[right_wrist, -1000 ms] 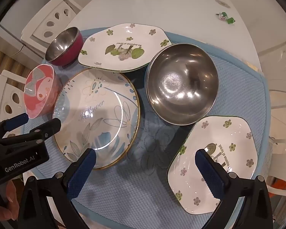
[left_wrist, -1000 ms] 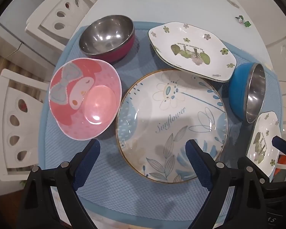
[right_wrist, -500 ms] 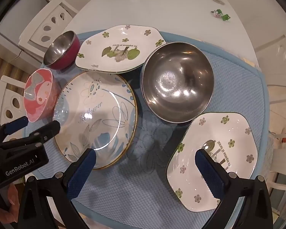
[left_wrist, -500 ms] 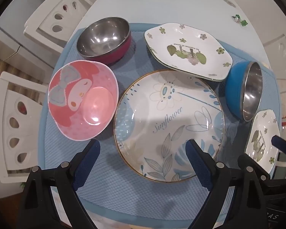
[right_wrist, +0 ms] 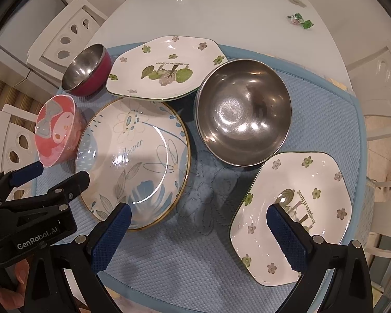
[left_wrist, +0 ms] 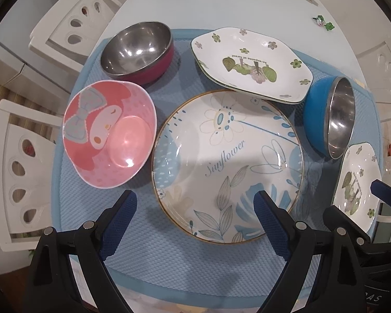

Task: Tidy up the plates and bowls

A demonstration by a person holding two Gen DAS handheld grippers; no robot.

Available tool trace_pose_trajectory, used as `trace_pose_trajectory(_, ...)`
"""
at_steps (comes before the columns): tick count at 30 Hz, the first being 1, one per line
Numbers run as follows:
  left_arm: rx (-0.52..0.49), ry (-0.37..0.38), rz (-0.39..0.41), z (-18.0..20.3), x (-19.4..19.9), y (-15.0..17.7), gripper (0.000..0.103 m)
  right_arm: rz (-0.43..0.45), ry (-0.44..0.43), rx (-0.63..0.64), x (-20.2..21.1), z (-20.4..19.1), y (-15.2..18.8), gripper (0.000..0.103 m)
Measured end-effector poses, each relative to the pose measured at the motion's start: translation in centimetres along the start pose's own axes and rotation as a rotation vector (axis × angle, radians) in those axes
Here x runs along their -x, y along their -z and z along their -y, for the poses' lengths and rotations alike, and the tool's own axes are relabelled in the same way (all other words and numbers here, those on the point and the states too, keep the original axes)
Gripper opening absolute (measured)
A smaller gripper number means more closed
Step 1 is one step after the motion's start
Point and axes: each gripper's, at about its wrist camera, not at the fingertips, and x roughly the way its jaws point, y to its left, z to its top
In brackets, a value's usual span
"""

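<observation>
Left hand-held gripper [left_wrist: 193, 216] agape, fingers overlapping sunflower plate [left_wrist: 228, 165] rim.

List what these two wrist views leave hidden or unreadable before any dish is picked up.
- Far floral plate: its near edge overlaps the Sunflower plate; contact is unclear in both views.
- Near floral plate: left view, partly hidden behind the right gripper.
- Blue bowl: its blue outside is unseen in the right view.
- Both grippers' fingertips hover; height above the mat is unclear.

free: mat [right_wrist: 208, 247] front strip | blocked: Sunflower plate [left_wrist: 226, 164], steel bowl [right_wrist: 243, 114]
</observation>
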Motion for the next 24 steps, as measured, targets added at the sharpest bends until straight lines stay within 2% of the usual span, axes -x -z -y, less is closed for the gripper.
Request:
trace_pose_trajectory(15, 0.007, 0.008, -0.021, -0.26, -0.41, 0.23, 0.091, -0.014, -0.001, 0.006, -0.28, -0.32, -0.05, 0.103)
trace_pose_trajectory(24, 0.016, 0.008, -0.008, -0.9, -0.11, 0.38, 0.091, -0.019, -0.005, 0.012, -0.41, -0.73, -0.05, 0.103)
